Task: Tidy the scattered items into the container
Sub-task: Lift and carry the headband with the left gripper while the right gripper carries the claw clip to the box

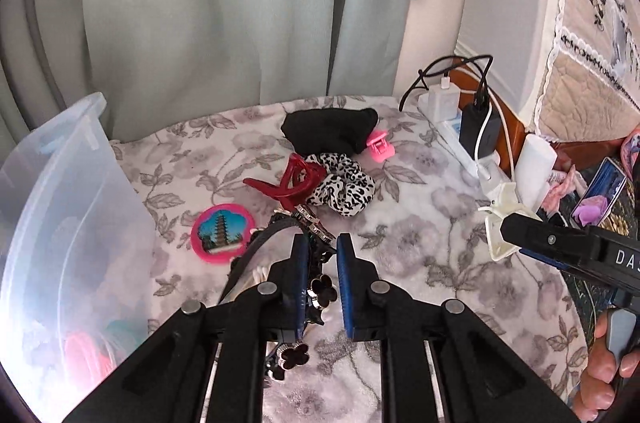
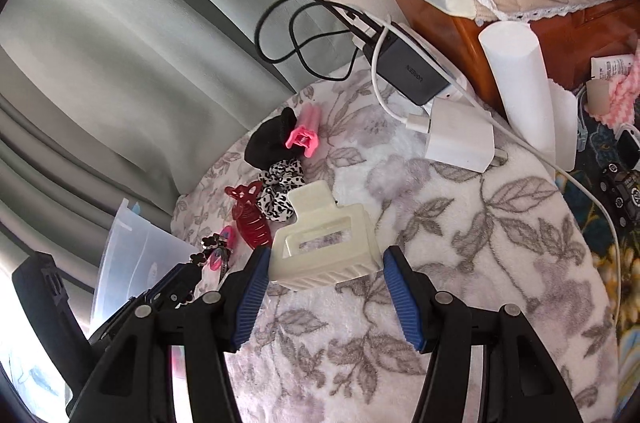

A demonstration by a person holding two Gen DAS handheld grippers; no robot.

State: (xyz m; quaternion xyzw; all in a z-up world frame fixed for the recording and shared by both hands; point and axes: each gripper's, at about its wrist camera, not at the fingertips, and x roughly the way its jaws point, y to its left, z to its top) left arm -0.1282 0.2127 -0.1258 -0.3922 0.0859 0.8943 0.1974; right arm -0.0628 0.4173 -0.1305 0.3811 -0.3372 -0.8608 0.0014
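My left gripper [image 1: 323, 243] has a black headband with clover charms [image 1: 316, 289] between its narrowly parted jaws, over the floral blanket [image 1: 432, 287]. The clear plastic container [image 1: 68, 223] stands to its left. My right gripper [image 2: 324, 259] is open around a cream claw clip [image 2: 324, 247], which lies on the blanket; the clip also shows in the left wrist view [image 1: 500, 227]. Scattered beyond are a red claw clip [image 1: 292, 183], a leopard scrunchie [image 1: 344, 187], a small pink clip [image 1: 380, 145], a black cloth [image 1: 328, 131] and a round pink magnet [image 1: 222, 233].
Chargers and cables [image 2: 416, 71] lie at the back right on a power strip [image 1: 456, 135]. A white cylinder [image 2: 520, 79] stands by the wooden headboard [image 2: 448, 11]. A phone [image 1: 600, 195] lies at the right. Curtains [image 1: 200, 3] hang behind.
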